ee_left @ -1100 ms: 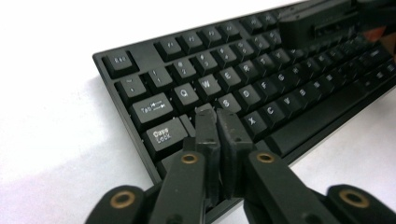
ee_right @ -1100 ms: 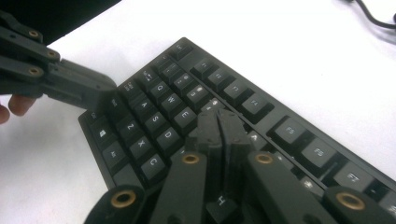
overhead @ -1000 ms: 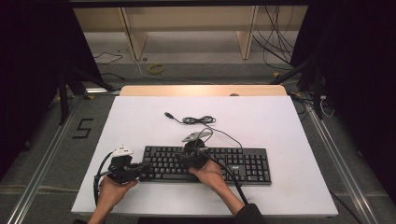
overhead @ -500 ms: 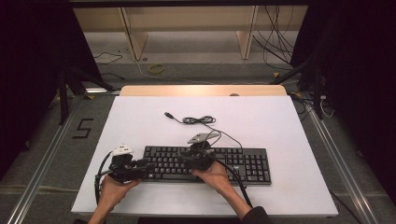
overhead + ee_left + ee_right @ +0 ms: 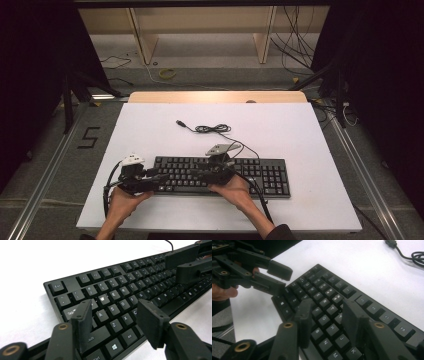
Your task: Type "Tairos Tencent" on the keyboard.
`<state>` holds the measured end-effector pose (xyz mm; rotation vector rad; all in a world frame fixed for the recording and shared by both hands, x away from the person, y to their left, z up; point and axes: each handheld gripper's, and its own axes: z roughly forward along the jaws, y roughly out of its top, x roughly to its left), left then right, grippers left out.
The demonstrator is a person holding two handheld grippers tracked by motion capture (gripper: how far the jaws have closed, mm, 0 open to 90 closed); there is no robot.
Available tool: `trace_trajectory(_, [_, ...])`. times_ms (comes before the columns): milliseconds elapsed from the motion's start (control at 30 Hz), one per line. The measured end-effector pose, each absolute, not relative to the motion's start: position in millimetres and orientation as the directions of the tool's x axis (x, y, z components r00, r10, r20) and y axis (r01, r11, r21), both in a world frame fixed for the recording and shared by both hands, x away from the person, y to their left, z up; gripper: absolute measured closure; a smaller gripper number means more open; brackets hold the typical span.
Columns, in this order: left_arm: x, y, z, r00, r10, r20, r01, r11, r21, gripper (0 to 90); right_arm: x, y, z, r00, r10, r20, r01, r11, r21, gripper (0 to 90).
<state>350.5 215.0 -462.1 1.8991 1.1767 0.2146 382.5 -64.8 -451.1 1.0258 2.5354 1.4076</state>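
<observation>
A black keyboard [image 5: 260, 175] lies flat near the front of the white table [image 5: 300, 125], its cable [image 5: 212, 129] coiled behind it. My left gripper [image 5: 162, 177] hovers over the keyboard's left end and points right. In the left gripper view its jaws [image 5: 115, 307] stand apart above the A–Z keys [image 5: 125, 275], with nothing between them. My right gripper [image 5: 196, 174] points left over the middle letter keys, and its jaws [image 5: 327, 305] are spread over the keyboard [image 5: 332, 282] around G and H. Both pairs of jaws have just been opening. The two grippers face each other, tips close together.
The cable's USB plug [image 5: 179, 122] rests loose on the table behind the keyboard. A wooden strip [image 5: 215, 97] runs along the table's far edge. Metal rails [image 5: 45, 175] flank the table, and loose cables [image 5: 165, 74] lie on the floor beyond it.
Both grippers' jaws have spread apart over the keys. The right gripper has shifted a little to the right along the keyboard. The left hand has stayed put.
</observation>
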Motion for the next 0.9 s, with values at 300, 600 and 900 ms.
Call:
trace_trajectory(300, [353, 212, -461, 0.541, 0.792, -0.284, 0.646, -0.174, 0.743, 39.0, 376, -70, -448, -0.782, 0.568, 0.257, 0.514, 0.355, 0.781, 53.2])
trace_trajectory(600, [360, 205, -462, 0.549, 0.791, -0.269, 0.641, -0.192, 0.743, 39.3, 369, -80, -448, -0.783, 0.569, 0.251, 0.506, 0.349, 0.789, 46.8])
trace_trajectory(900, [369, 202, -460, 0.545, 0.794, -0.271, 0.645, -0.190, 0.740, 46.0, 363, -87, -448, -0.789, 0.563, 0.247, 0.499, 0.353, 0.791, 40.7])
